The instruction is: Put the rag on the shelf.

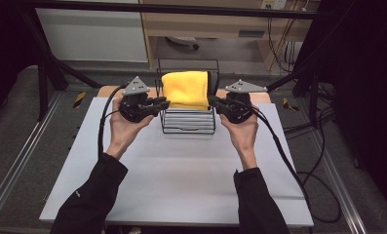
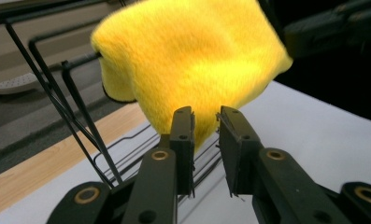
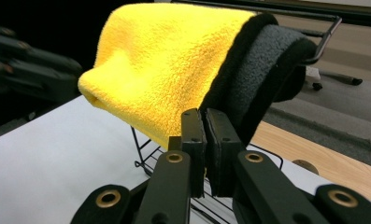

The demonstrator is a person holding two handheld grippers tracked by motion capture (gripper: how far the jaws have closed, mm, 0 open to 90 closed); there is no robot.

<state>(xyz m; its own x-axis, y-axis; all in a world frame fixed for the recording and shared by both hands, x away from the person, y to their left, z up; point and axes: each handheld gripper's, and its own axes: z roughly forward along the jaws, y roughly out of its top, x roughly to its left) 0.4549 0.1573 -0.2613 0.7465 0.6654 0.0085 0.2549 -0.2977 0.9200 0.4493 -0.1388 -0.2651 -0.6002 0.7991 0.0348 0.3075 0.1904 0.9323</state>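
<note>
The yellow cloth (image 1: 185,89) hangs over the top of the wire rack (image 1: 188,122). The left gripper (image 2: 205,122), jaws slightly parted, sits at the cloth's lower edge; the right gripper (image 3: 204,122) is closed beside the cloth's other end. Whether either pinches fabric is hard to make out.

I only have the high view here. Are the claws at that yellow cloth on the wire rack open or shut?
Observer: The left claw stands open, with the lower corner of the yellow cloth hanging at the gap between its jaws.
Operator: And the right one?
Observer: The right claw is shut, jaws together at the cloth's lower edge. I cannot tell whether it pinches any fabric.
Operator: Anything else on the rack?
Observer: A dark grey fleece layer hangs against the yellow, over the top bar of the wire rack.
</note>
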